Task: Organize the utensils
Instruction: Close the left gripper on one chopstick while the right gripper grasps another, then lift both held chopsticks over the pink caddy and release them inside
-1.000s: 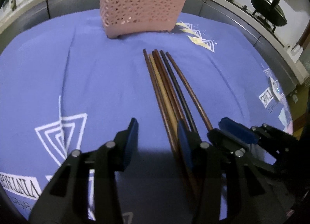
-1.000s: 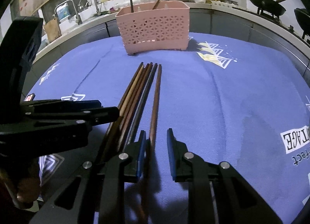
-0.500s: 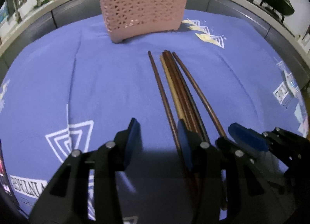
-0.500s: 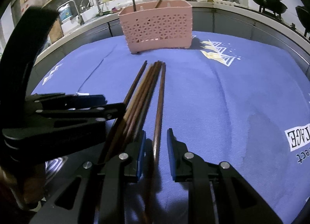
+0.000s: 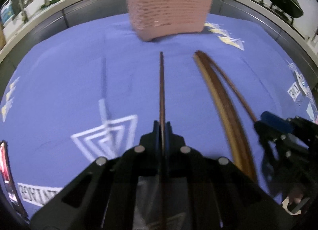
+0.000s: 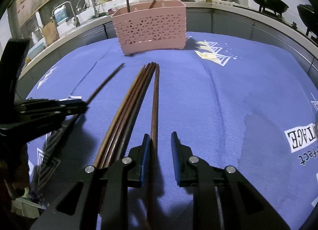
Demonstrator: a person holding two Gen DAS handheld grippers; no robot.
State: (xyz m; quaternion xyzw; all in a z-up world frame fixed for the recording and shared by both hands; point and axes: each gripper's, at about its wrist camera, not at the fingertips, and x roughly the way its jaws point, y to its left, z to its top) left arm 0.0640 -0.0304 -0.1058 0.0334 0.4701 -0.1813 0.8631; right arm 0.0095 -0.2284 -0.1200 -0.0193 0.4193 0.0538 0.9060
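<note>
My left gripper (image 5: 162, 128) has its jaws closing, and the pads press on a single dark brown chopstick (image 5: 162, 82) that points at the pink basket (image 5: 169, 9). This chopstick (image 6: 105, 81) lies apart, left of the bundle of several chopsticks (image 6: 135, 98) on the blue cloth. My right gripper (image 6: 160, 144) stands open over the near end of the rightmost chopstick (image 6: 156, 100), which runs between its fingers close to the left pad. The basket (image 6: 151, 29) stands at the back with two sticks upright in it. The left gripper (image 6: 79, 104) shows at the left of the right wrist view.
A blue printed cloth (image 6: 228, 94) covers the table. Grey counter fronts ring it, with a sink and taps (image 6: 83, 9) at the back left, bottles behind the basket and black woks (image 6: 266, 1) at the back right. A phone screen (image 5: 6, 170) glows at the left edge.
The left gripper has shut on one chopstick and drawn it leftward, away from the bundle. The right gripper has kept still, jaws as before.
</note>
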